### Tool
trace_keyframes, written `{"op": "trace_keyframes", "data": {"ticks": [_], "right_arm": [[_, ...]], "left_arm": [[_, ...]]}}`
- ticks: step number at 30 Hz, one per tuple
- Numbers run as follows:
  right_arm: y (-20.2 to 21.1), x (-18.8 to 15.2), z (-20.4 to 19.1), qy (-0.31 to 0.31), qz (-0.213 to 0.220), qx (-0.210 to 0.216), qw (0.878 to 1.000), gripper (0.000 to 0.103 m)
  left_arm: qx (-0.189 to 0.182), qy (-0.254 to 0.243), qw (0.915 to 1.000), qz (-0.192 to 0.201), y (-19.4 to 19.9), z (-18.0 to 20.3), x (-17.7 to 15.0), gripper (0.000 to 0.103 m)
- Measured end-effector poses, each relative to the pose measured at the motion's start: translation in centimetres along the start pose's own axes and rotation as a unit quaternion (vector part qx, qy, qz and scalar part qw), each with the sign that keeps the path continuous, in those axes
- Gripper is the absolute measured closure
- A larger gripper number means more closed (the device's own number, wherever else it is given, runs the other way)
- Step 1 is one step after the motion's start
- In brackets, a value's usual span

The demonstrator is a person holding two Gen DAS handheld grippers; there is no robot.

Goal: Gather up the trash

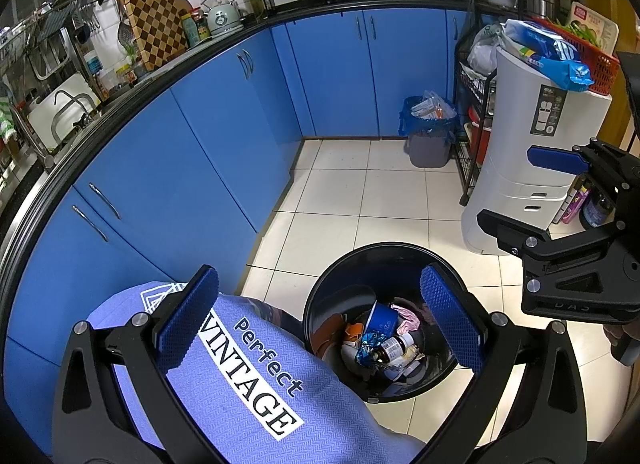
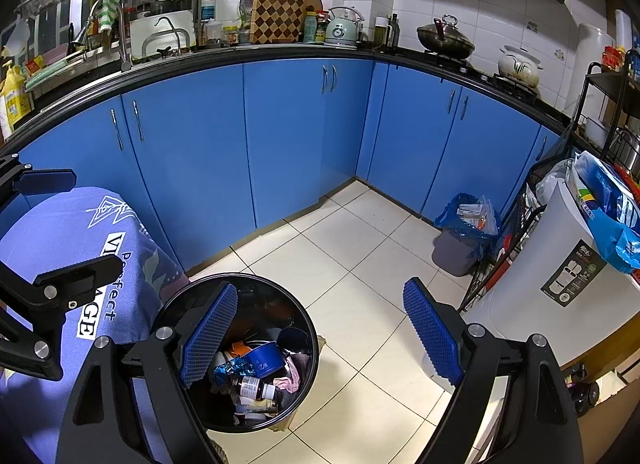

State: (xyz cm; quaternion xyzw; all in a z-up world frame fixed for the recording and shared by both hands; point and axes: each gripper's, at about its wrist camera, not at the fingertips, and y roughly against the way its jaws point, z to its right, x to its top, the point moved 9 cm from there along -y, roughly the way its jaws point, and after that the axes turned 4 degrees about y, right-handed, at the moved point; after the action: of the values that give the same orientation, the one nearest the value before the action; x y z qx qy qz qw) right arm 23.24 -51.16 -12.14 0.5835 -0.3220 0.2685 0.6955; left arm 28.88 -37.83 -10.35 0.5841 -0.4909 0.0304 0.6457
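A round black bin (image 1: pixel 360 276) (image 2: pixel 272 304) stands on the tiled floor, holding a blue cup (image 1: pixel 385 316) (image 2: pixel 266 358), a brown bottle (image 1: pixel 394 346) (image 2: pixel 254 388), a blue foil wrapper (image 1: pixel 366 346) and pink paper (image 1: pixel 408 318). My left gripper (image 1: pixel 320 324) hangs open above the bin and a cloth-covered surface, with nothing between its fingers. In the right wrist view it shows at the left edge (image 2: pixel 68 223). My right gripper (image 2: pixel 320 336) is open and empty too, its left pad over the bin's rim. It appears at the right of the left wrist view (image 1: pixel 532 191).
A blue cloth printed "Perfect VINTAGE" (image 1: pixel 248 376) (image 2: pixel 60 232) covers a surface left of the bin. A grey bin with a blue liner (image 1: pixel 430 135) (image 2: pixel 460 240) sits in the corner. A tall white appliance (image 1: pixel 528 167) (image 2: pixel 540 292) and a black wire rack (image 1: pixel 466 151) stand at right. Blue cabinets (image 2: pixel 288 135) line the floor.
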Motion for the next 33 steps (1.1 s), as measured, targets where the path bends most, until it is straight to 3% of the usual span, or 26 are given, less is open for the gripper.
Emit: {"op": "trace_keyframes", "data": {"ticks": [33], "right_arm": [[0.4,1.3,-0.1,0.008,0.003,-0.001,1.0,0.02]], "left_arm": [[0.002,0.001,1.0,0.003,0.3,-0.2,0.1,0.004]]}}
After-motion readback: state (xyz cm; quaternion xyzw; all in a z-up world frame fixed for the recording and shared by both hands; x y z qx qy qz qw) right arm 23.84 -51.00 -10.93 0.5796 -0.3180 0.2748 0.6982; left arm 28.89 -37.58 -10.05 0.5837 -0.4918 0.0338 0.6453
